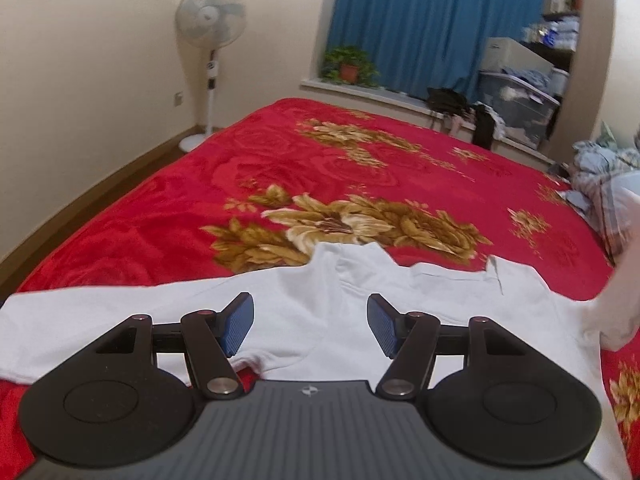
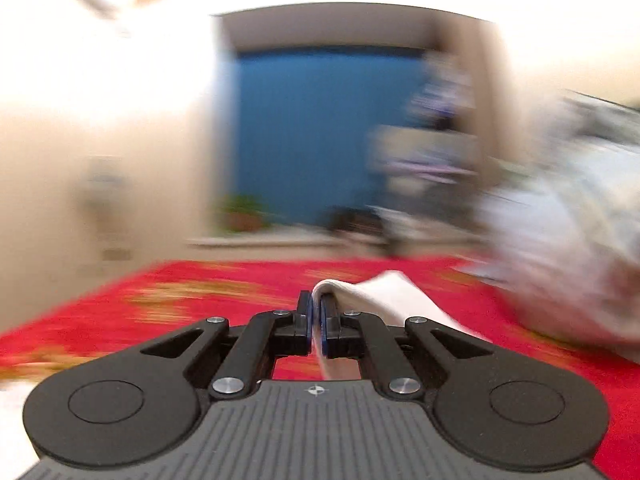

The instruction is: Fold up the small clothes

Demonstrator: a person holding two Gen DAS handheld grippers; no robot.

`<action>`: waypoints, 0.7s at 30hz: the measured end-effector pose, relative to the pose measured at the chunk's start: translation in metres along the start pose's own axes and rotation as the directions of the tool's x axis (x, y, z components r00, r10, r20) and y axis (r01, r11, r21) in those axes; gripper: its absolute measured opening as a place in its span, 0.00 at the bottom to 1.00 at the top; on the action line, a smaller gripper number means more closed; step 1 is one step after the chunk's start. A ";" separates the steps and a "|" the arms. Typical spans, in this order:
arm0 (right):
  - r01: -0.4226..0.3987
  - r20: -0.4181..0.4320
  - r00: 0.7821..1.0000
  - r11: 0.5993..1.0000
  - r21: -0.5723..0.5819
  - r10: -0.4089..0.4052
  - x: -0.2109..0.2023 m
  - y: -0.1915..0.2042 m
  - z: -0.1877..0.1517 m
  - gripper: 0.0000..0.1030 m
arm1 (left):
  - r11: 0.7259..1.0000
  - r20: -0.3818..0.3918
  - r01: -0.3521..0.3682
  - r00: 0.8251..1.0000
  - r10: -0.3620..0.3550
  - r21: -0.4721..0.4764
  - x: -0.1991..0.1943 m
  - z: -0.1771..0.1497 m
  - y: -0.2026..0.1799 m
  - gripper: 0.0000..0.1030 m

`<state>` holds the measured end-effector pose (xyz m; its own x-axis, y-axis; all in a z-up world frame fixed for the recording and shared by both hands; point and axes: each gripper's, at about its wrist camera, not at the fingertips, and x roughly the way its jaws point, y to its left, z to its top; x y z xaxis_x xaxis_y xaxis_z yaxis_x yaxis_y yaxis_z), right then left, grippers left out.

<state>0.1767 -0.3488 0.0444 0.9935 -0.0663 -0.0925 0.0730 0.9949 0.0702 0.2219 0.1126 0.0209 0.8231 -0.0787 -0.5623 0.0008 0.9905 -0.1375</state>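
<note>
A: Where was the shirt [image 1: 304, 304]?

B: Spread across the near end of the bed [image 1: 280, 160], on the red flowered blanket [image 1: 168, 216]. It was white, collar toward the far side, and its right edge rose off the blanket in a blurred fold at the frame's edge.

A: And the left gripper [image 1: 310, 322]?

B: Released, jaws wide apart, hovering over the middle of the shirt with nothing between the blue pads [image 1: 240, 322].

A: The right gripper [image 2: 317, 322]?

B: Clenched on the shirt [image 2: 384, 296]. White cloth ran between the closed pads and draped off to the right, lifted above the blanket [image 2: 200, 304]. That view was badly smeared.

A: Anything else there?

B: A fan [image 1: 210, 40] by the wall, a blue curtain [image 1: 420, 20], a potted plant [image 1: 350, 65] on the sill, and rumpled plaid bedding [image 1: 604, 176] at the bed's right.
</note>
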 end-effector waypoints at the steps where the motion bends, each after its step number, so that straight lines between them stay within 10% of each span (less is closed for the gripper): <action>1: -0.089 -0.004 0.996 0.996 -0.005 0.089 0.002 0.034 0.000 0.03 | 1.000 -0.004 -0.004 1.000 0.004 -0.016 0.000 0.001 0.004 0.66; 4: -0.324 -0.084 0.943 0.946 0.002 0.323 0.006 0.135 -0.020 0.03 | 0.998 -0.017 -0.015 1.000 0.014 -0.062 0.001 0.006 0.016 0.66; 7: -0.487 -0.311 0.819 0.871 0.066 0.482 0.011 0.210 -0.070 0.13 | 0.994 -0.029 -0.022 0.999 0.019 -0.105 0.005 0.012 0.028 0.66; 12: -0.489 -0.563 0.674 0.860 0.145 0.478 0.007 0.221 -0.115 0.21 | 0.987 -0.072 0.007 0.997 -0.019 -0.162 0.014 0.014 0.042 0.58; 17: -0.386 -0.594 0.671 0.893 0.232 0.444 -0.019 0.159 -0.082 0.24 | 0.979 -0.166 0.092 0.979 -0.122 -0.179 0.038 0.000 0.038 0.21; 21: -0.306 -0.577 0.711 0.916 0.260 0.402 -0.039 0.102 -0.057 0.30 | 0.965 -0.205 0.134 0.962 -0.181 -0.224 0.064 -0.006 0.037 0.21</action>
<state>0.1404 -0.2408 -0.0019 0.6853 0.3966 -0.6108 -0.2147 0.9115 0.3509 0.2712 0.1439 -0.0255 0.6751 -0.2786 -0.6831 -0.0159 0.9202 -0.3910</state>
